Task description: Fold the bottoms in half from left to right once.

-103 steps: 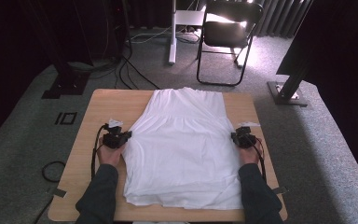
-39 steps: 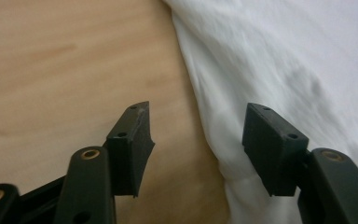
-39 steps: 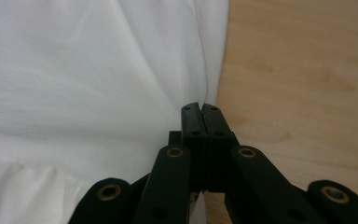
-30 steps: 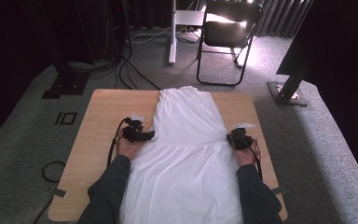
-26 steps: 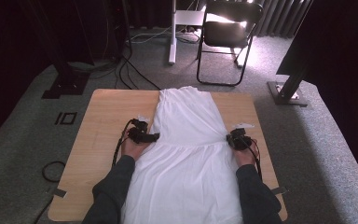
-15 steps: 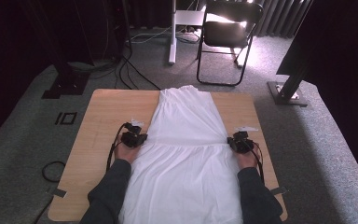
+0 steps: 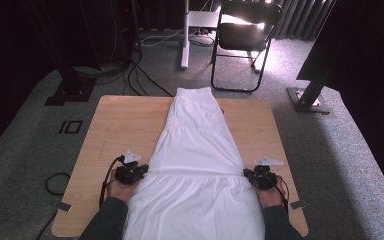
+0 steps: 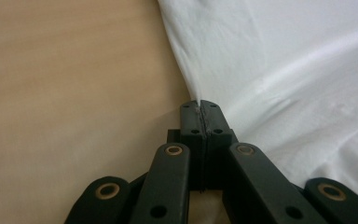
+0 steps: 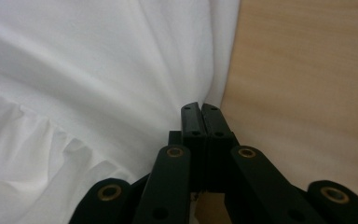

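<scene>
The high view is soft and slightly grainy, with fine detail smeared. Light is uneven: a hard bright patch falls on the floor behind the folding chair, blowing out to glare there, while the room left and right of the chair sinks into near black. The table nearer than the chair is evenly lit, with faint shadows. Both gripper views are dimmer and warm-toned; their black jaws are blurred up close.

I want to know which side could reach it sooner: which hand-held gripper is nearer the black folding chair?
Right. The right hand-held gripper sits below the chair, slightly to its right; the left hand-held gripper lies farther off, down-left across the white garment.
</scene>
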A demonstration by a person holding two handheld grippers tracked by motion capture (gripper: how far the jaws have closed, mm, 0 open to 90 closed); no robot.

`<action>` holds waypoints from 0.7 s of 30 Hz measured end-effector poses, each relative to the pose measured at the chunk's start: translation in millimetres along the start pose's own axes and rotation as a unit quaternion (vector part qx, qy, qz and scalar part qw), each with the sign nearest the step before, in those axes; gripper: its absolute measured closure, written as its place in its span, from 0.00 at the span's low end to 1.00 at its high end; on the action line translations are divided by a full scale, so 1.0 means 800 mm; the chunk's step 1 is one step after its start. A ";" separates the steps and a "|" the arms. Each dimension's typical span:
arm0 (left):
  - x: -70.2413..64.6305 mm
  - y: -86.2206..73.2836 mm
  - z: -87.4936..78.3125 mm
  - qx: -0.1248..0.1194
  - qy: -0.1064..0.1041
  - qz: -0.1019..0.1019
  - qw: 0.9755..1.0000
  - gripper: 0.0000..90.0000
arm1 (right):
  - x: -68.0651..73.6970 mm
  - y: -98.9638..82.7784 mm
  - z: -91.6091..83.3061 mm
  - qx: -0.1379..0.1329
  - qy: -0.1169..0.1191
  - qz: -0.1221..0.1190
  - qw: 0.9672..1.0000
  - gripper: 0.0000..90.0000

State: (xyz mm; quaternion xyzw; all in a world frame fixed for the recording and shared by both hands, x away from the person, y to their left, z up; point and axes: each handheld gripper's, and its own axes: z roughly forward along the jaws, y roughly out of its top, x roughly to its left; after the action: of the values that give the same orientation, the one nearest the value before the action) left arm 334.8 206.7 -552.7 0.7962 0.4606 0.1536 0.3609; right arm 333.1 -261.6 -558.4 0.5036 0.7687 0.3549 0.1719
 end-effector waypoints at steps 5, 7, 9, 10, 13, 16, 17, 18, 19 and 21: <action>-0.025 -0.026 -0.025 0.012 -0.014 0.023 1.000 0.99 | 0.016 -0.035 -0.030 -0.001 0.012 0.007 1.000 0.99; -0.025 -0.026 -0.027 0.011 -0.003 0.025 1.000 0.89 | 0.019 -0.040 -0.036 0.001 0.016 0.011 1.000 0.98; -0.020 -0.022 -0.030 0.001 -0.009 0.021 1.000 0.78 | 0.019 -0.040 -0.037 0.001 0.016 0.006 1.000 0.90; -0.016 -0.018 -0.032 -0.008 -0.007 0.017 1.000 0.75 | 0.019 -0.039 -0.036 0.001 0.014 0.003 1.000 0.84; -0.006 -0.004 -0.033 -0.021 0.006 0.011 1.000 0.65 | 0.013 -0.025 -0.037 -0.021 0.019 -0.003 1.000 0.65; 0.004 0.013 -0.029 -0.035 0.005 0.010 0.999 0.61 | 0.005 0.002 -0.038 -0.048 0.016 -0.008 0.999 0.56; 0.006 0.020 -0.025 -0.037 0.003 0.010 0.999 0.60 | 0.003 0.009 -0.036 -0.052 0.020 -0.011 0.998 0.55; 0.008 0.027 -0.021 -0.038 0.003 0.012 0.999 0.60 | 0.001 0.019 -0.031 -0.056 0.021 -0.015 0.998 0.55; 0.009 0.036 -0.015 -0.037 0.003 0.011 0.999 0.59 | -0.002 0.029 -0.026 -0.058 0.021 -0.016 0.998 0.56; 0.010 0.047 -0.006 -0.037 0.001 0.009 0.999 0.58 | -0.008 0.047 -0.011 -0.059 0.027 -0.009 0.998 0.58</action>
State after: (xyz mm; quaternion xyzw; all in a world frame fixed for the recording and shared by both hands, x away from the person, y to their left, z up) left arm 359.6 203.8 -523.4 0.7861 0.4483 0.1746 0.3882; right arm 354.9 -261.4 -525.6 0.4755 0.7553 0.4117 0.1841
